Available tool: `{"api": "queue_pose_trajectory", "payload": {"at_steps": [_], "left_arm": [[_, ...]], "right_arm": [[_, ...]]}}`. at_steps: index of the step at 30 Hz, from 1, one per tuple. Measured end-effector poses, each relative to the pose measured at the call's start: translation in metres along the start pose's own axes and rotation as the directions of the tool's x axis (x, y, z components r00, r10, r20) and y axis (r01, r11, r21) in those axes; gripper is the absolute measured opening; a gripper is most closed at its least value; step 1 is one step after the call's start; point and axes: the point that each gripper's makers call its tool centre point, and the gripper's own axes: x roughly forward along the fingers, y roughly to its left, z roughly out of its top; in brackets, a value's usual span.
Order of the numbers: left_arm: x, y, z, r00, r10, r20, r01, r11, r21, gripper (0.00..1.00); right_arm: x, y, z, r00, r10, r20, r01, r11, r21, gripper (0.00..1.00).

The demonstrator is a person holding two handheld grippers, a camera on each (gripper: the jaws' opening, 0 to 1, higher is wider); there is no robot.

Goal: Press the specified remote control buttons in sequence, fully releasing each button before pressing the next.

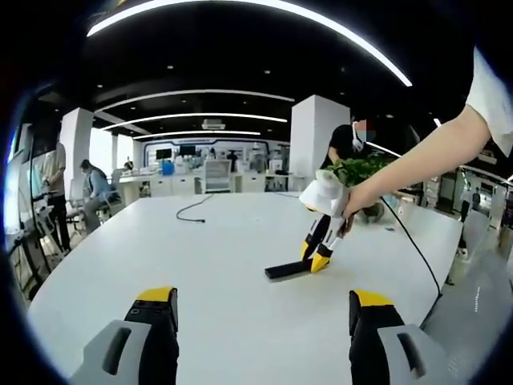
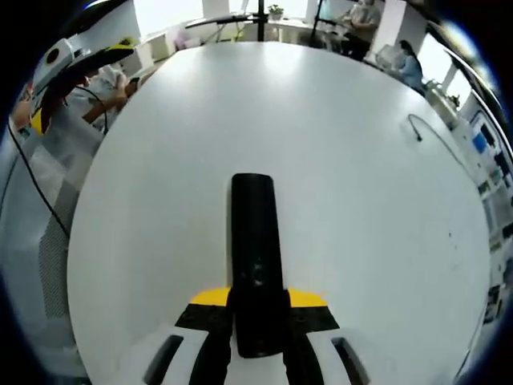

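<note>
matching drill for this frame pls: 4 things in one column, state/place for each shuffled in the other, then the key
Things:
1. remote control
2. right tool
3. left tool
4. loose black cable

States/places:
A. open, jaws wide apart over bare white table, holding nothing
B. lying on the far part of the table, apart from both tools
C. long black bar, flat on the table, one end between yellow-tipped jaws
D. held in a person's hand, pointed down, jaws at the remote's end

Pairs: 1-C, 2-D, 3-A, 4-B
</note>
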Motion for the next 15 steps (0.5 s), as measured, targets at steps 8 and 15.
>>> {"api": "queue_pose_trajectory", "payload": {"at_steps": [8,15], "left_arm": [[0.000,0.004,0.002,1.000,0.017,0.008,-0.016,1.000,-0.007,0.91],[-0.001,0.005,0.002,1.000,0.023,0.012,-0.023,1.000,-0.013,0.91]], "right_arm": [[0.000,-0.009,0.001,1.000,0.006,-0.014,-0.006,1.000,-0.009,0.21],[0.000,-0.014,0.001,0.999,0.010,-0.039,-0.011,1.000,-0.023,0.21]]}}
